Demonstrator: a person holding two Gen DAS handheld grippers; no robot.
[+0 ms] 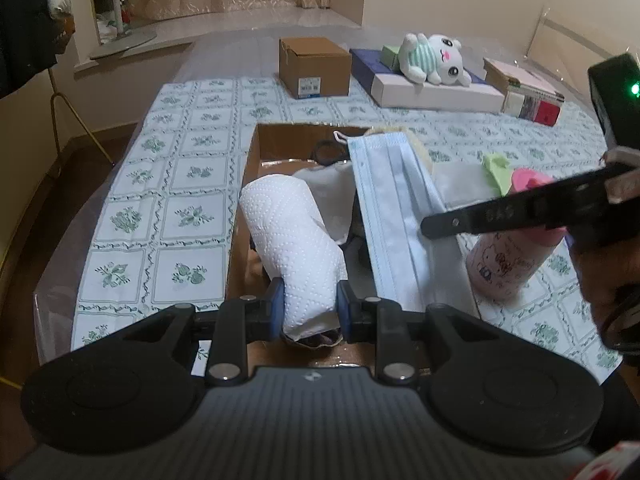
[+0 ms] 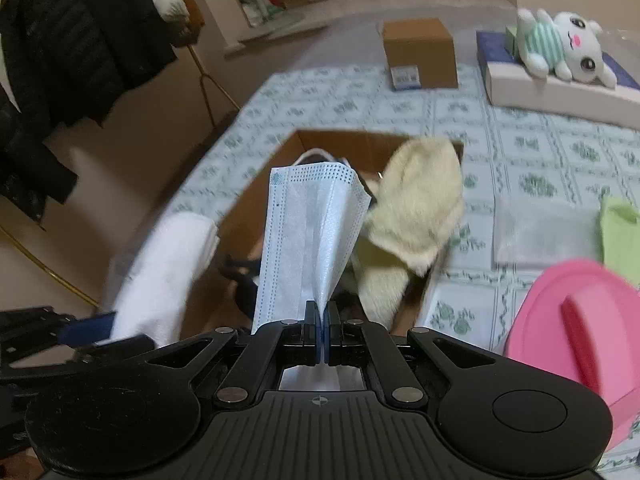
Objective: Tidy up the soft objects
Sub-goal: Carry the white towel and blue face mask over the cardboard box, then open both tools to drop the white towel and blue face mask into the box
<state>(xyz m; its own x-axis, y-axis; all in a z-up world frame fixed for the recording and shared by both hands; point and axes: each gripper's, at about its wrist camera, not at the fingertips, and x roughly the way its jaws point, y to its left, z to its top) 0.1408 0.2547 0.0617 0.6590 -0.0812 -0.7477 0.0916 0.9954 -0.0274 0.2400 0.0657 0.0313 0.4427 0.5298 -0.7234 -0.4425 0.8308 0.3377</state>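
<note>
Counter (image 1: 132,184) carries your open cardboard box (image 1: 245,184), partly filled. Left hand-held gripper (image 1: 310,304) is clamped on the paper towel roll (image 1: 294,240), over the box's near left side. Right hand-held gripper (image 2: 322,322) is pinched tight on one edge of the blue face mask (image 2: 308,236), above the box. Risk: mask drapes onto the box's right rim; roll could snag it.

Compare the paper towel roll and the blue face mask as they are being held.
The paper towel roll is a thick white embossed cylinder; the face mask is thin, flat, pleated and blue. The left gripper clamps the roll with fingers apart; the right gripper pinches the mask nearly shut. Both are over the open cardboard box.
</note>
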